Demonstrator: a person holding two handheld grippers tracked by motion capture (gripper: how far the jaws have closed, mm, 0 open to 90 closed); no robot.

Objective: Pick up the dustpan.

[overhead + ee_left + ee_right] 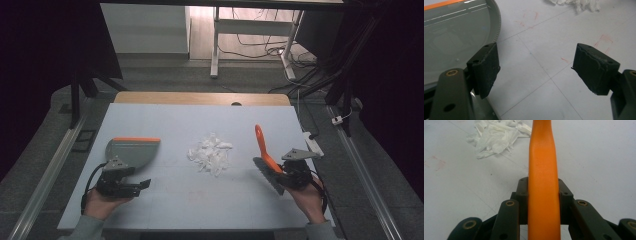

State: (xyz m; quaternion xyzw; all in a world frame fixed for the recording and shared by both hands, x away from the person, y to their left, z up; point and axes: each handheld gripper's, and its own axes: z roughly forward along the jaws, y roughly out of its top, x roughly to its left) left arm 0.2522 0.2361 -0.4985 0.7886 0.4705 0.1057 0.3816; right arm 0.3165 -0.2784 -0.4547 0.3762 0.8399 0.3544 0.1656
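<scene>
A grey dustpan (131, 151) with an orange edge lies at the table's left; its grey pan (451, 37) fills the upper left of the left gripper view. Just in front of it my left gripper (134, 186) stands open, with only bare table between its jaws (534, 68). A heap of white paper scraps (210, 152) lies mid-table, also seen at the top as scraps (576, 3) and scraps (496, 137). My right gripper (284, 176) is shut on the orange handle (543, 182) of a hand brush (264, 155), whose dark bristles rest on the table.
The pale table top (200, 197) has faint red marks (602, 40). A white power strip (314, 144) lies at the table's right edge. Beyond the far edge are desk legs and cables (260, 47) on the floor.
</scene>
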